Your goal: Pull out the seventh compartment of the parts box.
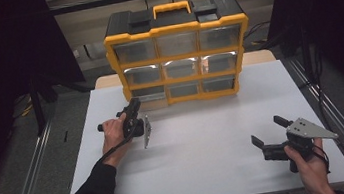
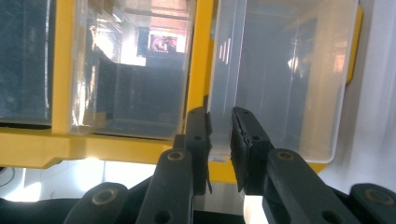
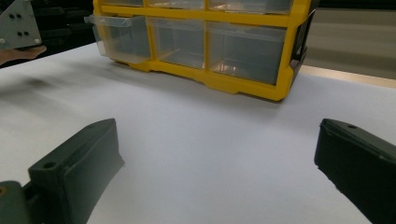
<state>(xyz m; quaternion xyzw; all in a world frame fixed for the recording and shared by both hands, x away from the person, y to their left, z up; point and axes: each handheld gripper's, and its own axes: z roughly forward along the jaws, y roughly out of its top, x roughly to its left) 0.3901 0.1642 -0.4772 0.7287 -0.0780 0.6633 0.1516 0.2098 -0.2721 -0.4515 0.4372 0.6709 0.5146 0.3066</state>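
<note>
1. In the high view we hold the left gripper [image 1: 133,108] against the bottom-left drawer [image 1: 149,96] of the yellow organizer [image 1: 178,51], which stands at the far side of the white table [image 1: 205,138]. That drawer sticks out slightly from its row. The right gripper [image 1: 268,133] rests near the table's right front corner, well apart from the organizer, its jaws spread wide with nothing between them.
2. In the left gripper view our jaws are pinched narrow on the clear front wall of the drawer [image 2: 280,84], the wall's edge running between the pads [image 2: 245,135].
3. In the right gripper view our jaws stand far apart over bare table [image 3: 210,154]; the organizer [image 3: 243,84] is beyond, the drawer [image 3: 119,39] protruding at its left end.
</note>
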